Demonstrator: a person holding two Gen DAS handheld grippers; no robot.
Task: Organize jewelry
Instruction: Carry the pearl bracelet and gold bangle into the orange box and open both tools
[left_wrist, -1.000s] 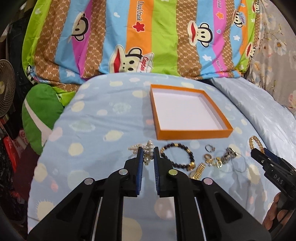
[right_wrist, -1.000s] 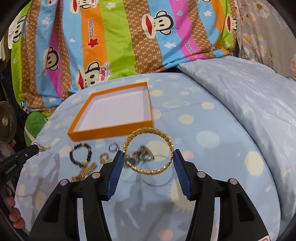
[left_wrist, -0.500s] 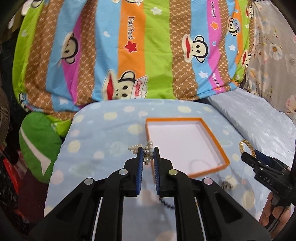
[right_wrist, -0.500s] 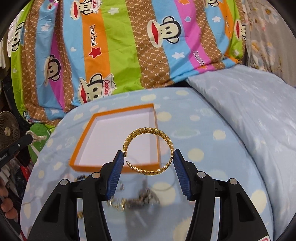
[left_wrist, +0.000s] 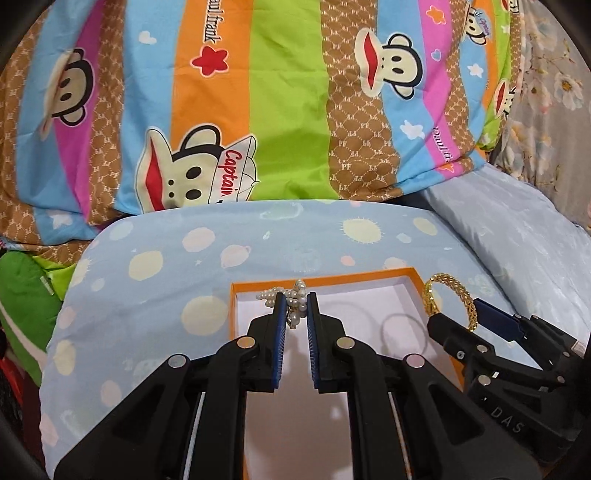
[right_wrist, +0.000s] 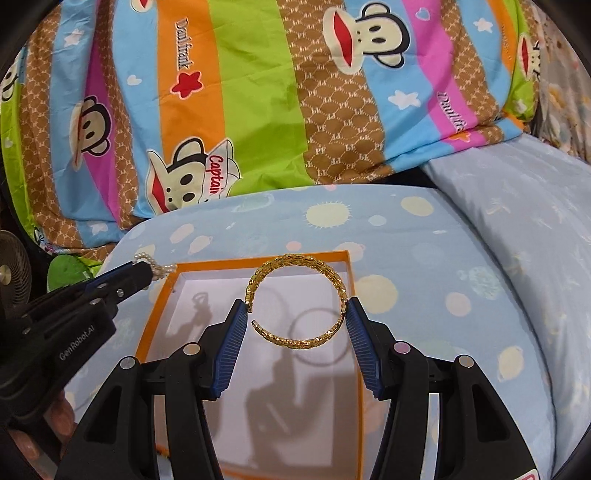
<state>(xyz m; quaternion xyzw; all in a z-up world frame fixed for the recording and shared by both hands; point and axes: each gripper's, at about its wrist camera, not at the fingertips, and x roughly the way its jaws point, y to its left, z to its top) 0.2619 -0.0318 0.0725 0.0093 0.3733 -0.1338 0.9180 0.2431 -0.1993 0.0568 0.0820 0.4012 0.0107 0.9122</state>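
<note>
In the left view, the left gripper (left_wrist: 295, 310) is pinching a pearl piece (left_wrist: 291, 301) at frame centre over the orange tray's (left_wrist: 415, 277) bare white floor, while in the right view the right gripper (right_wrist: 295, 314), half open, is clamping a gold bangle (right_wrist: 295, 299) edgewise above the tray (right_wrist: 162, 295), its gap pointing left.

A home bedroom: a striped cartoon-monkey quilt (left_wrist: 258, 110) lies heaped beyond the hand-held grippers, a pale blue spotted bed sheet (left_wrist: 155, 295) stretches beneath them, and an electric fan (right_wrist: 11, 273) stands at the far left edge.
</note>
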